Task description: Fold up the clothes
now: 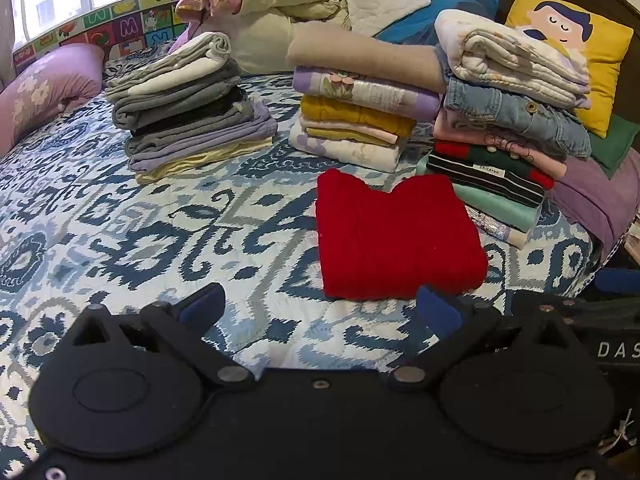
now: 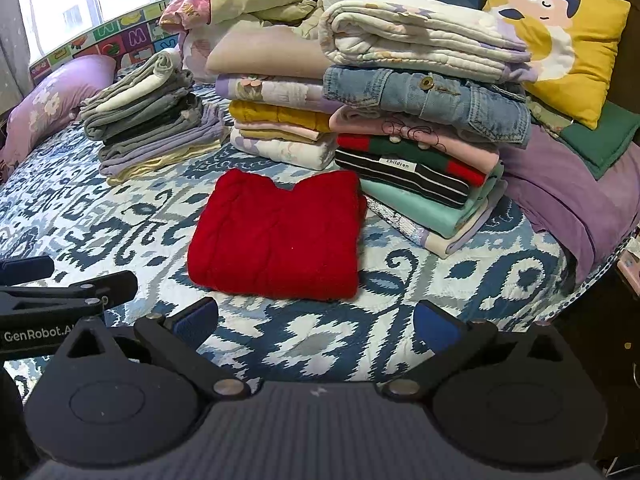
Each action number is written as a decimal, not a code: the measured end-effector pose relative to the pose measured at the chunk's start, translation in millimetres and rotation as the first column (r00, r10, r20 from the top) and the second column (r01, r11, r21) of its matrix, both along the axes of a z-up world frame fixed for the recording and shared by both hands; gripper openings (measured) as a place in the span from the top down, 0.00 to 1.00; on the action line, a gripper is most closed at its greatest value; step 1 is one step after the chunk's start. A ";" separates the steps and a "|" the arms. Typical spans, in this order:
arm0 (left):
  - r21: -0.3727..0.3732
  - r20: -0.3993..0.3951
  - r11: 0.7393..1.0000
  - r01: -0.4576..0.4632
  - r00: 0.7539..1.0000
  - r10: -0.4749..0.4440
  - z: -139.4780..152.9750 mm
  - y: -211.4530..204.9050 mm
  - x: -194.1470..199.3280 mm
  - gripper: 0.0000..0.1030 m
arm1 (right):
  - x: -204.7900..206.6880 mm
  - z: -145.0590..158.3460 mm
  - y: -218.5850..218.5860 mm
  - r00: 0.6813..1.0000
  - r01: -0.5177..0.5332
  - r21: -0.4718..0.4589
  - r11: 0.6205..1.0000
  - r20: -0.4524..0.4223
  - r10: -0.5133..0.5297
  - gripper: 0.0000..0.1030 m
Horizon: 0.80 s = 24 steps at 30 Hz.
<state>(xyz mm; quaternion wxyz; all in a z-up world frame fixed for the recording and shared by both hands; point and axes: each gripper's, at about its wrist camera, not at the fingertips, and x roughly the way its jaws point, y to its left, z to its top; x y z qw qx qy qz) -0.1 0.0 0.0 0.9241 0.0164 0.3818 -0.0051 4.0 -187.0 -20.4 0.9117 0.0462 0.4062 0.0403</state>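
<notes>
A red knit garment lies folded flat on the blue-and-white patterned bedspread; it also shows in the right wrist view. My left gripper is open and empty, held just in front of the garment's near edge. My right gripper is open and empty, also a little short of the garment's near edge. The left gripper's black body shows at the left edge of the right wrist view.
Three stacks of folded clothes stand behind the red garment: a grey and lilac one, a yellow and floral one, and one with a denim jacket. A yellow cushion, bedding and a lilac pillow lie further back.
</notes>
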 end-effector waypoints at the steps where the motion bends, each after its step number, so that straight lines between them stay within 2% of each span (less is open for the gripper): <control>1: 0.000 0.000 1.000 0.000 1.000 0.000 0.0 0.0 0.0 0.00 | 0.2 0.1 0.3 1.000 0.000 -0.010 1.000 -0.001 0.000 0.00; 24: -0.005 0.007 1.000 0.009 1.000 -0.009 1.6 1.2 -2.3 0.00 | -3.2 -0.5 -1.6 1.000 0.002 0.006 1.000 0.004 -0.002 0.00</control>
